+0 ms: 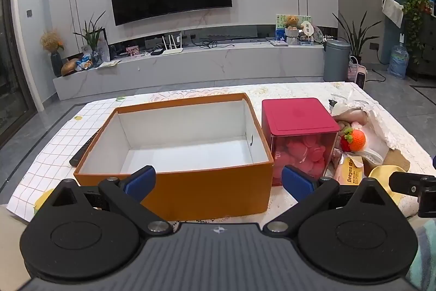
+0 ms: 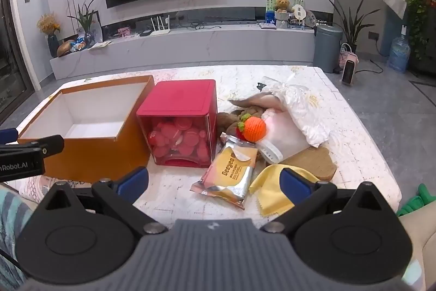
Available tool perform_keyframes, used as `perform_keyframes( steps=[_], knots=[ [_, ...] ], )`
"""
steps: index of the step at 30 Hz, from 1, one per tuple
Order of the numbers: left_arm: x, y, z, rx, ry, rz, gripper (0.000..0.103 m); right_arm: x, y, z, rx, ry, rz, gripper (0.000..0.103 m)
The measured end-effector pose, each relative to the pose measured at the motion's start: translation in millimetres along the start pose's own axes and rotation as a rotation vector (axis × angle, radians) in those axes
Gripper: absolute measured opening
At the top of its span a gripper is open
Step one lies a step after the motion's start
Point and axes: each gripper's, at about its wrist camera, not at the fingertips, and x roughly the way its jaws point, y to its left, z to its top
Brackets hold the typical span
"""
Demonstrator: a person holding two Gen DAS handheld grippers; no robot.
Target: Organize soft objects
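Note:
An open orange box (image 1: pixel 218 184) with a white empty inside stands on the table; it also shows in the right wrist view (image 2: pixel 90 154). To its right is a pile of soft things: an orange knitted ball (image 2: pixel 254 129), a yellow cloth (image 2: pixel 272 192), a brown cloth (image 2: pixel 313 162), a white cloth (image 2: pixel 302 111) and a yellow wipes pack (image 2: pixel 231 171). My left gripper (image 1: pixel 218 182) is open and empty before the box. My right gripper (image 2: pixel 215 183) is open and empty just short of the wipes pack.
A red lidded container (image 2: pixel 182 124) with pink round pieces stands between the box and the pile. A dark remote (image 1: pixel 81 152) lies left of the box. The table's right edge (image 2: pixel 392 176) is close to the pile. A TV wall is behind.

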Motion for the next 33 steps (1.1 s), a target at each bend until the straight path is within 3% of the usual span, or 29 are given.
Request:
perform_keyframes(
  steps=[33],
  knots=[
    [-10, 6, -4, -0.011, 0.008, 0.009, 0.103, -1, 3, -5, 0.012, 0.028, -0.003, 0.1]
  ],
)
